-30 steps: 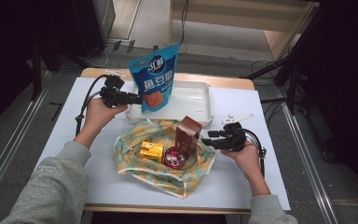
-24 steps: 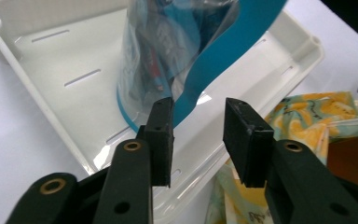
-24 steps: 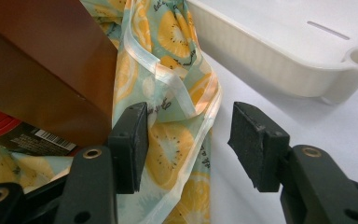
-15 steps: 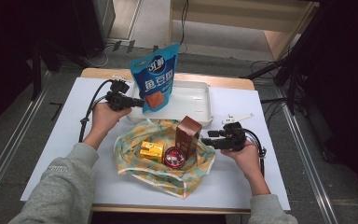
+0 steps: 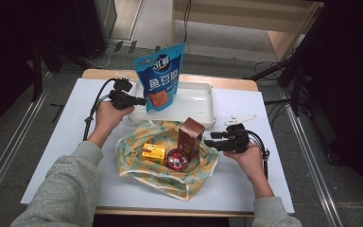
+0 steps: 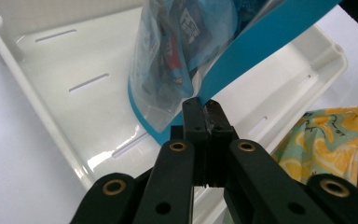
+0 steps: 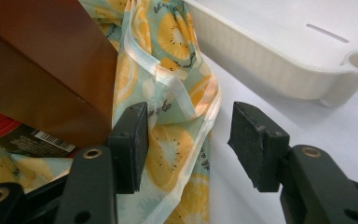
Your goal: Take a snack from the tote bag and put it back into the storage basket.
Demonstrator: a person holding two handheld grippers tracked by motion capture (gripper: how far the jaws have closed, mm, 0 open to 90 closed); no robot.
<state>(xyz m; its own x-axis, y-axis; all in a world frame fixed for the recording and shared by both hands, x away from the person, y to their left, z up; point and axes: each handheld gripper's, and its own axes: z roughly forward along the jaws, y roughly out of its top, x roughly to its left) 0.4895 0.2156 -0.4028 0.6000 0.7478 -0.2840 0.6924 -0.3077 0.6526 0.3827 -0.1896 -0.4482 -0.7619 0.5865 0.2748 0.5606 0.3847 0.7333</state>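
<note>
Left hand-held gripper (image 6: 200,112) has just clamped shut on the blue pouch's (image 5: 160,78) edge.

Grey sweatshirt sleeves (image 5: 61,189); each black gripper (image 5: 134,100) has brass pivot pins and trailing cable.

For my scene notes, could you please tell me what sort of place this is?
Probably a lab or recording workspace, not a home: a white-topped table stands on grey floor, cables trail behind it, and dark stands flank it.
</note>
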